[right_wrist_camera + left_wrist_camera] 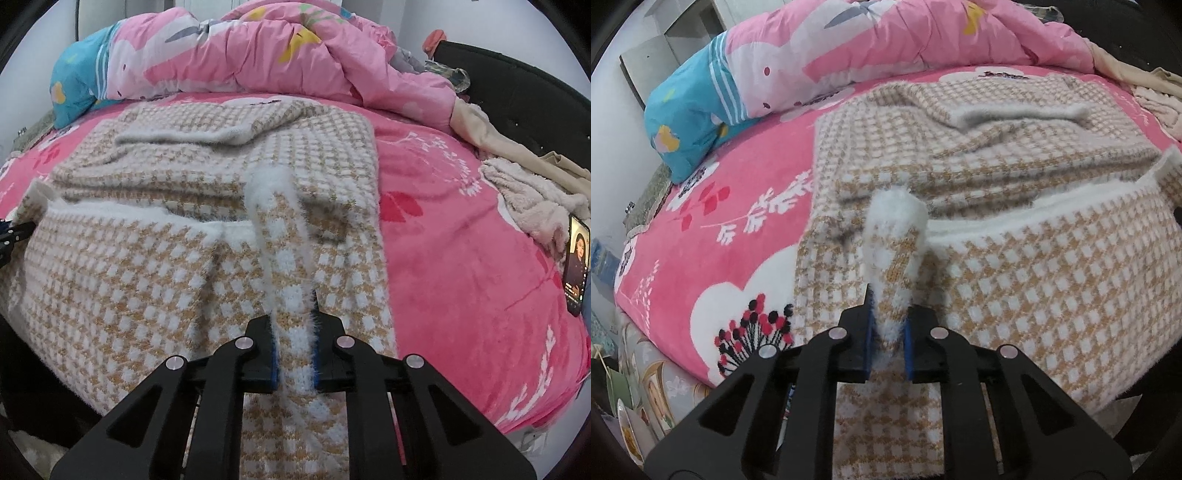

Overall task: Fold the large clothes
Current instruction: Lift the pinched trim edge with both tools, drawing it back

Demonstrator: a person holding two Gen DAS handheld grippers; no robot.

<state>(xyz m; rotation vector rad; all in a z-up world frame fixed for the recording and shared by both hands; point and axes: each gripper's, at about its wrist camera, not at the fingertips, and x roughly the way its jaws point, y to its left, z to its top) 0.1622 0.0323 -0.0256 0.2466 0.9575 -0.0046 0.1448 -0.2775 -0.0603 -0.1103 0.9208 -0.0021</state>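
A large tan-and-white checked knit garment (1015, 280) lies spread on the pink bed, with its far part folded over. It also shows in the right wrist view (147, 266). My left gripper (888, 325) is shut on the garment's near edge at its left side, and a fuzzy white fold of the hem stands up between the fingers. My right gripper (293, 332) is shut on the near edge at its right side, a similar fold rising between its fingers. The stretch of edge between the two grippers is lifted off the bed.
A pink floral bedspread (713, 229) covers the bed. A pink quilt (295, 55) and a blue pillow (683, 110) are piled at the far side. Beige clothes (532, 192) and a lit phone (576, 266) lie at the right. A dark headboard (517, 85) stands at the far right.
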